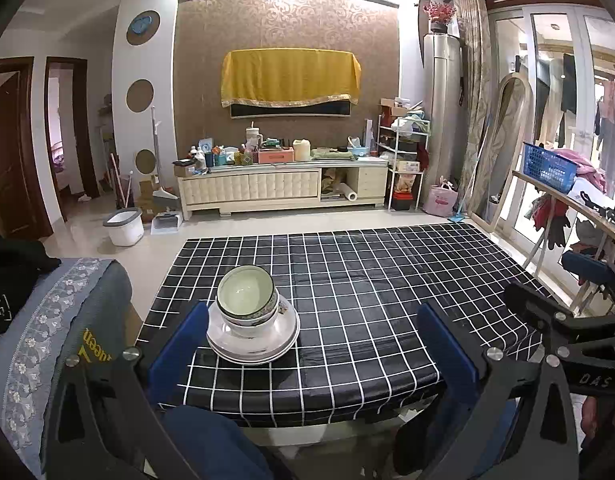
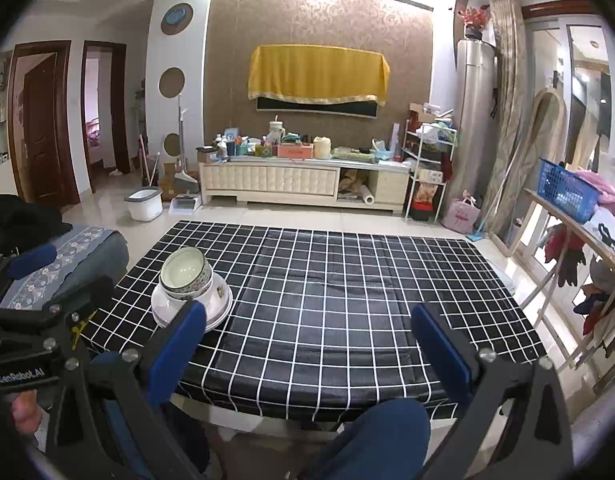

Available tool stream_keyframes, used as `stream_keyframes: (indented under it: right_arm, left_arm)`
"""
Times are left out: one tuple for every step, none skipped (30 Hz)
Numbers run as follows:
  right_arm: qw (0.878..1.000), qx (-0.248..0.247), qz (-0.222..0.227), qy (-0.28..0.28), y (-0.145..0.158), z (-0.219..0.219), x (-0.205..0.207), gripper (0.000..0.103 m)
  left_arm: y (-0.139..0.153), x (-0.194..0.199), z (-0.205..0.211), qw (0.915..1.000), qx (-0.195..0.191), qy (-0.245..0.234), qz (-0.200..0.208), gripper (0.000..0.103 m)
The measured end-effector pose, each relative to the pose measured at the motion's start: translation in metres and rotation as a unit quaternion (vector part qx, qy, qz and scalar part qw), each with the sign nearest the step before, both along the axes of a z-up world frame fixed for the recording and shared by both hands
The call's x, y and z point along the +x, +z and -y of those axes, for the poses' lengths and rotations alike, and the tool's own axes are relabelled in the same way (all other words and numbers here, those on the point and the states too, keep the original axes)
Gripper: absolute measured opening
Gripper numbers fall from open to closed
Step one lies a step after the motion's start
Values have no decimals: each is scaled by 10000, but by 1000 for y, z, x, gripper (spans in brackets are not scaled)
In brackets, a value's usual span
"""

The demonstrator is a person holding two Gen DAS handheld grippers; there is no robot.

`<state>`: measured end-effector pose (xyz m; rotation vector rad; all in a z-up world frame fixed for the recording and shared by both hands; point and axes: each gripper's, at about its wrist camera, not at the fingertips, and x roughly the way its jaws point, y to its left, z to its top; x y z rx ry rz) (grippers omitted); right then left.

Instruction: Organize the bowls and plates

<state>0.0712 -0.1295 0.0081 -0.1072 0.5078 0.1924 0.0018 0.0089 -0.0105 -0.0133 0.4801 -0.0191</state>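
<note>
Starting at your left, the stack (image 1: pixel 253 320) sits near the left front corner of the counter (image 1: pixel 367 288), on the black checked cloth: bowls (image 1: pixel 247 296) nested one in another, resting on a couple of shallow white plates (image 1: pixel 251 350). The top bowl leans a little, so judge the pile as unsteady. Your left gripper (image 1: pixel 311 344) hangs just short of it, jaws spread wide and empty, with its left finger close beside the plate rim.

All of this looks like glazed ceramic: stiff, fairly heavy for its size, slick and breakable. Take a bowl by its rim wall, one finger inside and one outside, and lift it straight up so the one beneath does not drag. For a plate, pinch the raised lip at the near edge.

Further right the cloth lies bare, and your right gripper (image 2: pixel 311 336) waits over it, also wide open and holding nothing, well apart from the stack.
</note>
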Motion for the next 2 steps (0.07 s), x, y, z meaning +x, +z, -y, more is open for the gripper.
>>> stream_keyframes:
  right_arm:
    - [10000, 3, -6, 3, 0, 1, 1, 103]
    - [10000, 6, 1, -5, 0, 2, 1, 103]
  left_arm:
    - [0, 0, 1, 10000, 12, 0, 2, 103]
    - [0, 0, 1, 10000, 34, -2, 5, 103]
